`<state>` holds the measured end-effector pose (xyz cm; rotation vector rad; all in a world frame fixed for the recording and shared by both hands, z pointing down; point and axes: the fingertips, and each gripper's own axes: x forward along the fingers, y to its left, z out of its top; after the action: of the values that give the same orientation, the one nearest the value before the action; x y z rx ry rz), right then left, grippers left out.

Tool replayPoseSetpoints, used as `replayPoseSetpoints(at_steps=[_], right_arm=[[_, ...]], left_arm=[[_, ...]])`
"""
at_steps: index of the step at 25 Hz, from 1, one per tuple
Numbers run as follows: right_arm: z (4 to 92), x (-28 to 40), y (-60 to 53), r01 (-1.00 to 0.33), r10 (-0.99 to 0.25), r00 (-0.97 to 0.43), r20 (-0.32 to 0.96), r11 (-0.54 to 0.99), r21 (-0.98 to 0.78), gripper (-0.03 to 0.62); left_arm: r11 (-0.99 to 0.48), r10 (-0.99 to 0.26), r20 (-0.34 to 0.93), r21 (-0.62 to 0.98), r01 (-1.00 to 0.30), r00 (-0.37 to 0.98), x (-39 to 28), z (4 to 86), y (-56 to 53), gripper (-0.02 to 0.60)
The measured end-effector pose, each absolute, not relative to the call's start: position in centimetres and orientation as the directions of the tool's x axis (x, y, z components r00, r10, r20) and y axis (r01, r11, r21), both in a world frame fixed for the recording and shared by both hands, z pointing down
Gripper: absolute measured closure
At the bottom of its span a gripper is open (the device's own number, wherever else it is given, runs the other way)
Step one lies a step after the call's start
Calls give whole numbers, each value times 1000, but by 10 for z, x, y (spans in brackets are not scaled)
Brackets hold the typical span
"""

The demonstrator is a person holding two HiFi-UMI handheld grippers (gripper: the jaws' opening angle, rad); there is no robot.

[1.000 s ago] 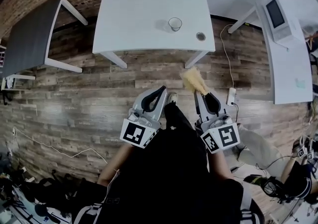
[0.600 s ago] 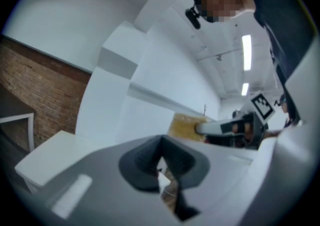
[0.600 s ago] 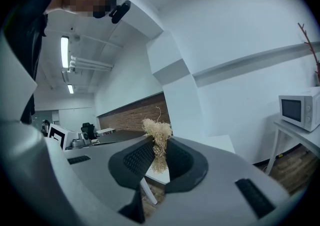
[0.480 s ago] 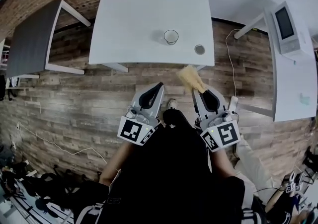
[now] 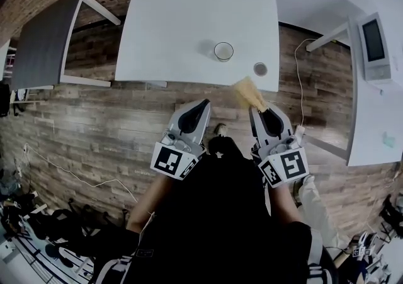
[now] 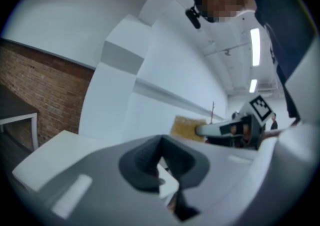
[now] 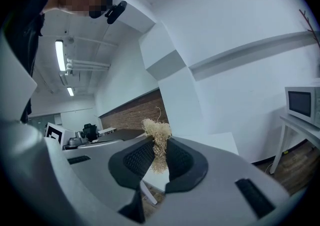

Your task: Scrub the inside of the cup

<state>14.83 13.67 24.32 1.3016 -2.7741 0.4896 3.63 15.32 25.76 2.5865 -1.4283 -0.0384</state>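
Observation:
A clear glass cup [image 5: 223, 51] stands on the white table [image 5: 170, 31], right of its middle. My right gripper [image 5: 259, 109] is shut on a tan fibrous scrubber [image 5: 247, 92], whose tuft [image 7: 158, 135] sticks up between the pads in the right gripper view. It hovers over the floor near the table's front edge, below and right of the cup. My left gripper [image 5: 204, 105] is shut with nothing in it, also short of the table. In the left gripper view the scrubber [image 6: 187, 128] and the right gripper [image 6: 235, 129] show at the right.
A small round dark lid [image 5: 260, 68] lies on the table right of the cup. A dark table [image 5: 41, 37] stands at the left, and a white bench with a microwave [image 5: 376, 46] at the right. A white cable [image 5: 301, 81] runs down over the wooden floor.
The table and cup have drawn nearer to both grippers in the head view. Both grippers stay shut, the scrubber still in the right one.

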Motion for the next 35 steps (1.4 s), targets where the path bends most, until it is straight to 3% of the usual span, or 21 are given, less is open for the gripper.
replayPoseSetpoints(at_steps=[26, 35], right_arm=[[283, 98, 27, -918, -859, -393, 329, 342, -203, 540], [305, 101, 7, -903, -845, -417, 336, 345, -255, 540]], left_arm=[[-740, -624, 122, 226, -633, 772, -28, 316, 3, 578], [-791, -577, 218, 91, -605, 787, -10, 347, -9, 578]])
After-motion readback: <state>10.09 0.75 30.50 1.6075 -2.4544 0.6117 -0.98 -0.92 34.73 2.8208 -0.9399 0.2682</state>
